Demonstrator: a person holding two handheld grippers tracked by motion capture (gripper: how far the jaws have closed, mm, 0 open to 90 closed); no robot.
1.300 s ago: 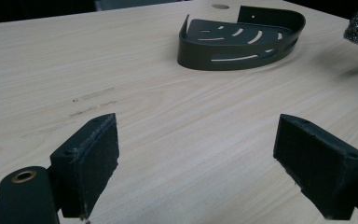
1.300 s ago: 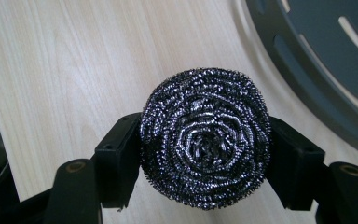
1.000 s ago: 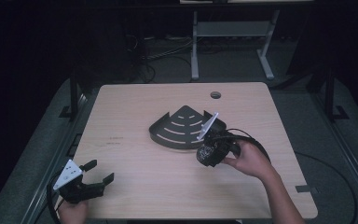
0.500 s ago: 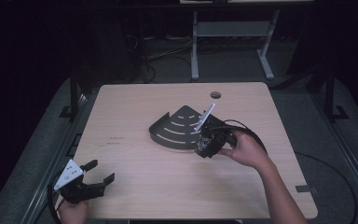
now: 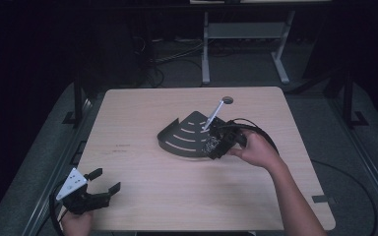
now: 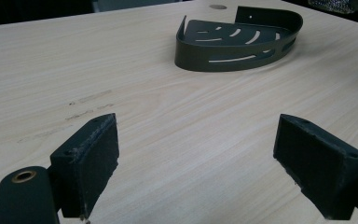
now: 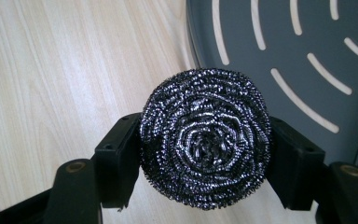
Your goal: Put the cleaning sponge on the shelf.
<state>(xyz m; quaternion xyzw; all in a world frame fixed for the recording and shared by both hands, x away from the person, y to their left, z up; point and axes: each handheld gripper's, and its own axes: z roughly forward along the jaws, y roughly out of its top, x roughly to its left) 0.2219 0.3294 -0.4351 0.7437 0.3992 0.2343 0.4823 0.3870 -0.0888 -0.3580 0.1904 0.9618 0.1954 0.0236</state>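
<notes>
A round steel-wool scourer [image 7: 205, 140] sits squeezed between the pads of my right gripper [image 7: 205, 156], which is shut on it. In the high view, the right gripper [image 5: 211, 147] holds the scourer [image 5: 209, 144] just over the right edge of a dark quarter-round slotted shelf [image 5: 182, 137] at the table's middle. The shelf's slotted floor [image 7: 284, 70] lies right behind the scourer. My left gripper [image 5: 107, 179] rests at the front left corner, open with nothing between its pads [image 6: 91, 163]. It faces the shelf [image 6: 237, 42] from a distance.
The light wooden table [image 5: 177, 206] has a small round hole [image 5: 227, 100] near its far edge. A black cable [image 5: 256, 130] loops from the right gripper behind the hand. Metal frame legs [image 5: 205, 54] stand on the dark floor beyond the table.
My right gripper has carried the scourer away from me and slightly up, from beside the shelf to over its right edge. The left gripper has not moved.
</notes>
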